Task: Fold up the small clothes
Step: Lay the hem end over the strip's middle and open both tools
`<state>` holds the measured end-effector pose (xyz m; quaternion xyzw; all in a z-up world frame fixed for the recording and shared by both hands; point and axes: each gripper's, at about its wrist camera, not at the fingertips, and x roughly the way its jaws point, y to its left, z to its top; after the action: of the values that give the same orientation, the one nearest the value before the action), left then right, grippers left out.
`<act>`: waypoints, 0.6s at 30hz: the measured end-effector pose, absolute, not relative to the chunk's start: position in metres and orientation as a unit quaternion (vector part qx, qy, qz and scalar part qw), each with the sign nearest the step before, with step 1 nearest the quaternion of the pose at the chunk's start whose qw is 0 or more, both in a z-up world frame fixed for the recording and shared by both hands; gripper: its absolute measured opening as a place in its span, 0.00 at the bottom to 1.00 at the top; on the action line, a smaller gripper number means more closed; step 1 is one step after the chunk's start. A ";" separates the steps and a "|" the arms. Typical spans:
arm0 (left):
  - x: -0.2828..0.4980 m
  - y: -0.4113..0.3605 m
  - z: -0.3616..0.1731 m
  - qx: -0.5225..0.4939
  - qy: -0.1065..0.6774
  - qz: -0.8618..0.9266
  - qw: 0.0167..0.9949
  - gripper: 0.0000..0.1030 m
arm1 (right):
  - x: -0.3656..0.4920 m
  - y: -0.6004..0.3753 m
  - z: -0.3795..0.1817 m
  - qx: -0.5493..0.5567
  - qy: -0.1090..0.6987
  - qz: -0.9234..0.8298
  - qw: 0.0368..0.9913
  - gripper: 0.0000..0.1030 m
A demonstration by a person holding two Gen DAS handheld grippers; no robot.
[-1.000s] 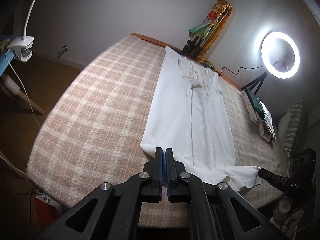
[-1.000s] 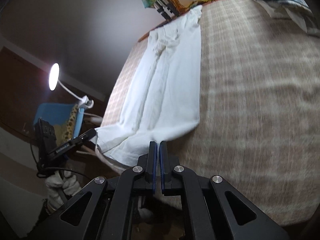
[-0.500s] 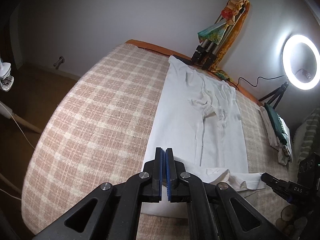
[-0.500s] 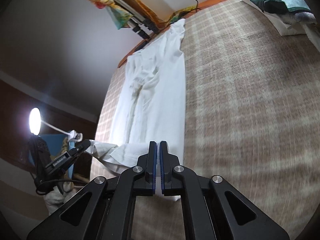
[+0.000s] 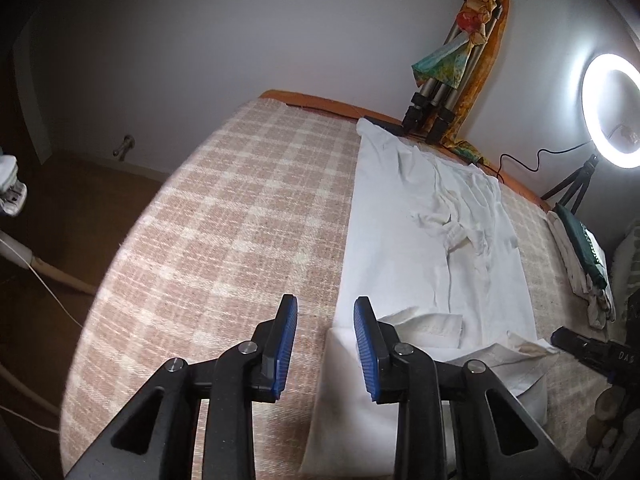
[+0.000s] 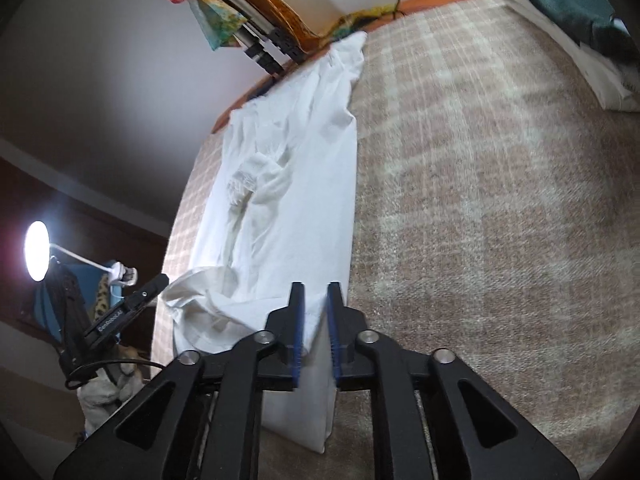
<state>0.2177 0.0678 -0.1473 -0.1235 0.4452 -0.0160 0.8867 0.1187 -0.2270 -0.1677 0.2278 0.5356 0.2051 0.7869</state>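
A long white garment (image 5: 404,248) lies lengthwise on the checked beige bedspread (image 5: 240,216), sides folded in, its near end folded back over itself. My left gripper (image 5: 325,344) is open just above the garment's near left corner, with nothing in it. The garment shows in the right wrist view (image 6: 296,184) too. My right gripper (image 6: 316,328) is open over the near right corner, with cloth lying between and under its fingers. The other gripper's tip (image 6: 132,304) shows at the garment's left end.
A tripod draped with colourful cloth (image 5: 452,68) stands at the bed's far edge. A ring light (image 5: 612,112) glows at the right. Folded clothes (image 5: 580,256) are stacked at the right side of the bed. A clip lamp (image 6: 38,250) shines beyond the left edge.
Both grippers were shut on the garment's near end and carried it forward over the rest. Now both have opened and let the cloth go, leaving the end folded over.
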 end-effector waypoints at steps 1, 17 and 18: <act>0.212 0.069 -0.142 -0.111 0.436 -0.018 0.893 0.27 | 0.116 -0.229 -0.162 0.220 0.527 0.203 0.796 0.20; 0.193 0.030 -0.175 -0.010 0.489 -0.123 0.864 0.21 | 0.069 -0.173 -0.181 0.102 0.536 0.316 0.776 0.20; 0.199 0.029 -0.176 -0.009 0.484 -0.122 0.866 0.21 | 0.073 -0.172 -0.183 0.104 0.535 0.310 0.779 0.20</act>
<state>0.1987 0.0287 -0.1759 -0.0086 0.4841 -0.1218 0.8665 0.0730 -0.1720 -0.1829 0.1035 0.5353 0.3104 0.7787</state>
